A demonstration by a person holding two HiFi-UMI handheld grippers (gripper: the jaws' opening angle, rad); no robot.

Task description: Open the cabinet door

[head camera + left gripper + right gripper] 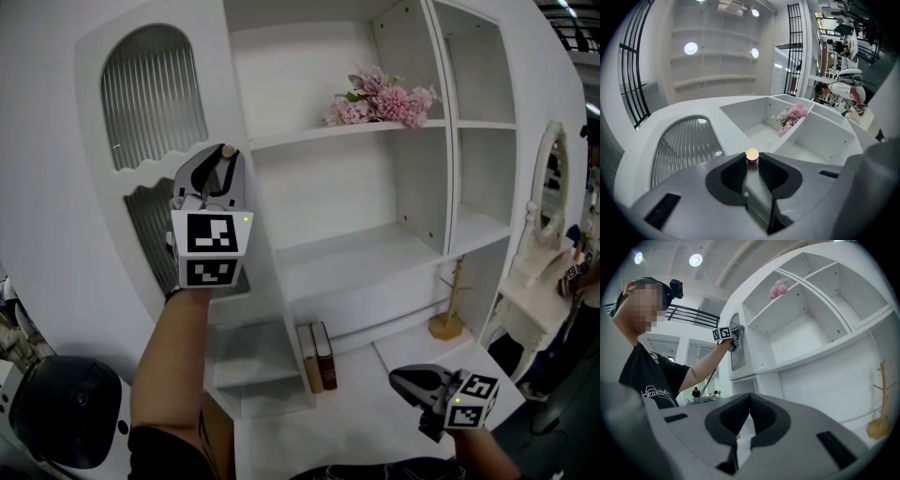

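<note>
Cabinet door [155, 94], with its ribbed arched panel, fills the left of the head view. Its small round knob [227, 150] sits at the door's right edge, just beside the open shelves [356, 253]. The left gripper [222, 161] points up at the knob, jaws pinched on its neck. The hinges probably lie at the far left, so the pull should come toward the person and swing leftward. The right gripper [405, 382] hangs low at the right, well apart, jaws together and empty.
</note>
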